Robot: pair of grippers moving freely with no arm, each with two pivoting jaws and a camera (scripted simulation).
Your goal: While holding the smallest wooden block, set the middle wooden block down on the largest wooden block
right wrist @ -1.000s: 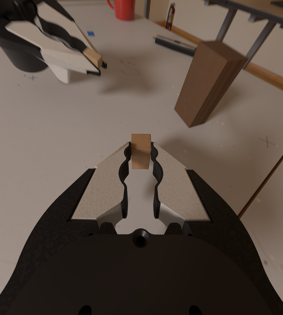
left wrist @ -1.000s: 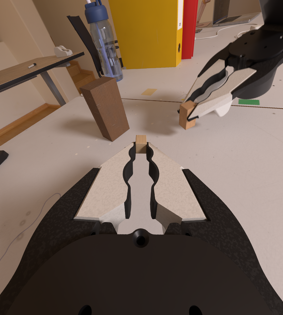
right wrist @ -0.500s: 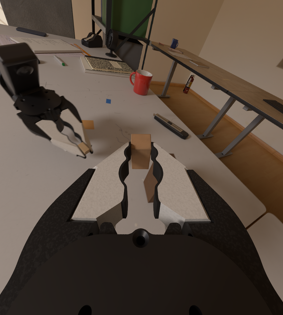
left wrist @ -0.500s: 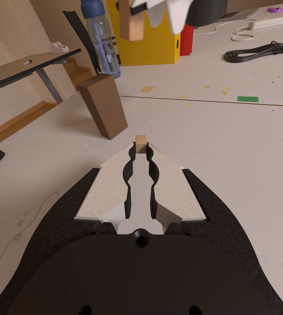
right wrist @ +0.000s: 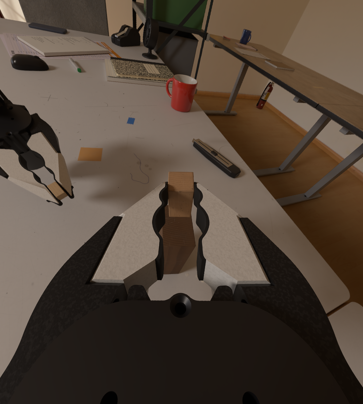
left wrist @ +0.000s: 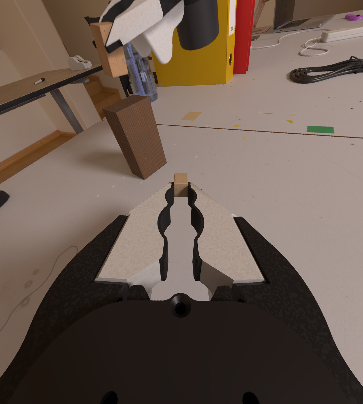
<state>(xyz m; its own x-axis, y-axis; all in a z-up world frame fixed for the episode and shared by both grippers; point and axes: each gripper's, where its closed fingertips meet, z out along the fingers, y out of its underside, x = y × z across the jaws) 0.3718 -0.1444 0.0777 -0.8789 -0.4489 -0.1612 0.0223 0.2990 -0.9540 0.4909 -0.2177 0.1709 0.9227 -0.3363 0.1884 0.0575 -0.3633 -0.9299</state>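
The left gripper [left wrist: 180, 185] is gripping the smallest wooden block, a pale cube [left wrist: 180, 184], at the very tips of its narrowly set jaws, low over the white table [left wrist: 263, 185]. The right gripper [right wrist: 180, 192] is clamping the middle wooden block, a light tan upright prism [right wrist: 180, 196], near its upper half. In the left wrist view it is hanging in the air above the largest wooden block, a dark brown ribbed upright prism [left wrist: 135, 136] standing on the table far left of the cube; the two are apart. In the right wrist view the dark block's top [right wrist: 177, 237] is showing just below the tan block.

Judgement: the placing step is in hand. The descent should be straight and slow, the tan block's base kept level and centred over the dark top face. The jaws should part only once contact is made. The left grip should stay unchanged, clear of the stack.
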